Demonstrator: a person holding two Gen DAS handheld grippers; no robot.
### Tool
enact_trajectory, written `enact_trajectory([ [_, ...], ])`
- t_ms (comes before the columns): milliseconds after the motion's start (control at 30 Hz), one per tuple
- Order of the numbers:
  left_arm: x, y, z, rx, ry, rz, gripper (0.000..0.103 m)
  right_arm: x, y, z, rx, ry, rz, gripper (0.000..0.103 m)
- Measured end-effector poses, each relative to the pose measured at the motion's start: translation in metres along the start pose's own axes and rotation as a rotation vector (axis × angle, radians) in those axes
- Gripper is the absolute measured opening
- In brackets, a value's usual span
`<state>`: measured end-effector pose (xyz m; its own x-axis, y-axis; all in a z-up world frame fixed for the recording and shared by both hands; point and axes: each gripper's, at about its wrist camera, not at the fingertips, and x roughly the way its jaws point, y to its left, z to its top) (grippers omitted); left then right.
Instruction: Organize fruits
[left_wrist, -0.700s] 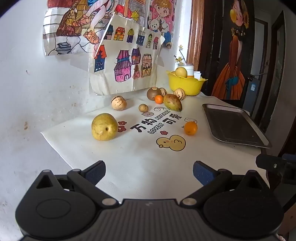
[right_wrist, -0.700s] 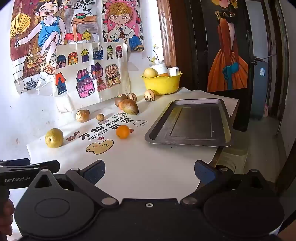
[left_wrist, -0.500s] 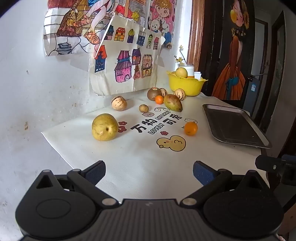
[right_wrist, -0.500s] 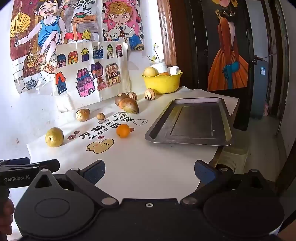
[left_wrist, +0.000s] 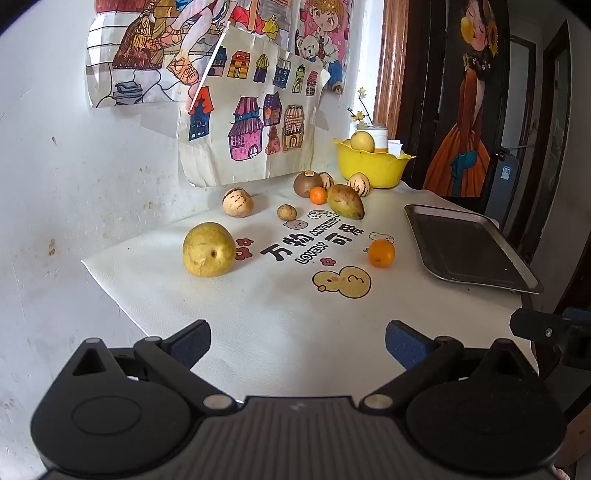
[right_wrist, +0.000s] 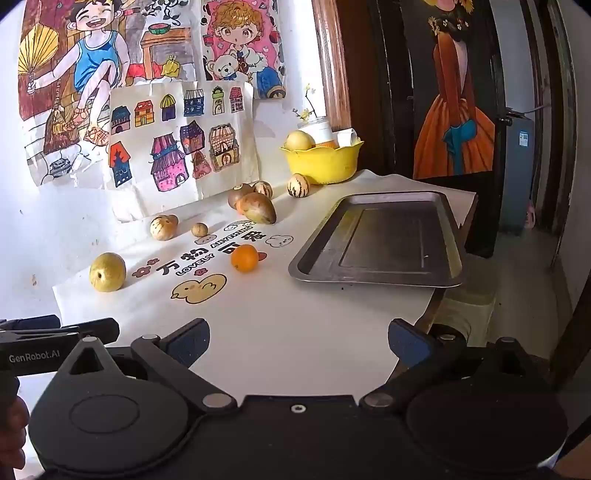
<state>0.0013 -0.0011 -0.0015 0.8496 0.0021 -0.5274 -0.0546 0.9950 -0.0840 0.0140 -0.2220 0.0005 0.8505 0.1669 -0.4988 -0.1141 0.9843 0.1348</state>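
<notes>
Hovering over the near edge of the white mat (left_wrist: 280, 332), left gripper (left_wrist: 297, 341) and right gripper (right_wrist: 299, 341) are both gaping wide, gripping nothing. Fruits are sitting loose on the mat: yellow pear (left_wrist: 208, 249) near the wall, orange (left_wrist: 381, 252) just beside the empty metal tray (right_wrist: 384, 240), mango (left_wrist: 345, 201) further back. Yellow bowl (left_wrist: 369, 164) is standing at the far end.
</notes>
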Motion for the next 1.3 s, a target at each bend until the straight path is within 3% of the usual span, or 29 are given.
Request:
enact_trajectory([
  [1300,0.0012,-0.0030,-0.0051,0.013,0.011,0.005,0.103,0.0037,0.0020,-0.0016,-0.001,0.016,0.002,0.103],
])
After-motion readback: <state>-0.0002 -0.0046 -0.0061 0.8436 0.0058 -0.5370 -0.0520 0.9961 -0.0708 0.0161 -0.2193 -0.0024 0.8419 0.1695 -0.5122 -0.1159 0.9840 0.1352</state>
